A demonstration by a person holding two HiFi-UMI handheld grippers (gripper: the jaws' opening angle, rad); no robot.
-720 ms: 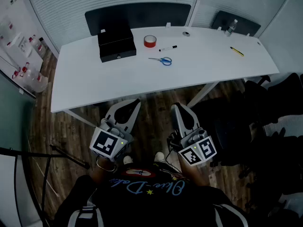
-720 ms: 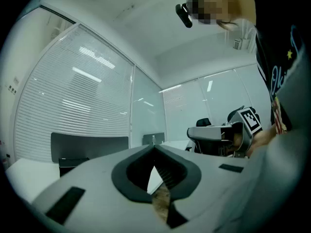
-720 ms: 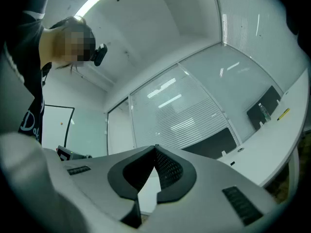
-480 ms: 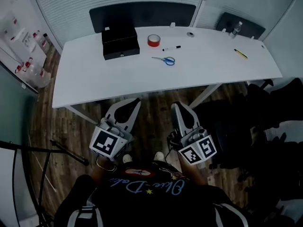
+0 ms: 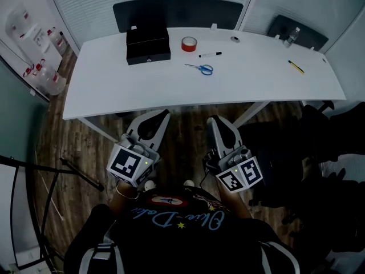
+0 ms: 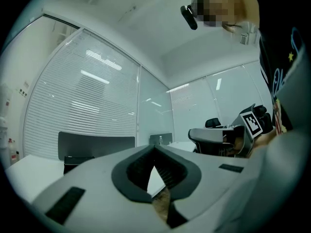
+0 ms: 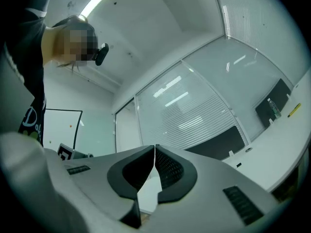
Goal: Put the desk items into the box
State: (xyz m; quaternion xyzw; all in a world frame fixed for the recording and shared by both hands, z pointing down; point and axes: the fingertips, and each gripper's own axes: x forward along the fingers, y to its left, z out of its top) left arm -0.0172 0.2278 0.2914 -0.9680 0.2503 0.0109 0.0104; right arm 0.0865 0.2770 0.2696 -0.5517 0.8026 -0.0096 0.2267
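Up at twelve o'clock from the person, on the far left of the white desk (image 5: pixel 142 90), sat the black box (image 5: pixel 147 44), lid down by the look of it, a small catch on its front face. At its three o'clock, just beside it, lay the red tape roll (image 5: pixel 189 44). Further round at three came the black marker (image 5: pixel 210 55), and at five o'clock of the tape the blue-handled scissors (image 5: pixel 200 68) lay flat. Way out at the desk's right end, well apart from the rest, was a yellow pen (image 5: pixel 296 67), close to the edge. Nothing had gone into the box yet.

Down at six o'clock, short of the desk and over the wooden floor, both tools hung side by side. The left gripper (image 5: pixel 163 114) had its jaws pinched together at the tips and carried nothing. The right gripper (image 5: pixel 211 120) was the same, tips meeting, empty, angled up a little.

Now the hazards, as I judged them. With that lid down, any item brought over would have nowhere to go, so the box wanted opening first. The marker could roll away from a sloppy pinch. The scissors lay so flat that the jaws might skate over them. And the yellow pen, so near the edge, could be nudged clean off to the floor.
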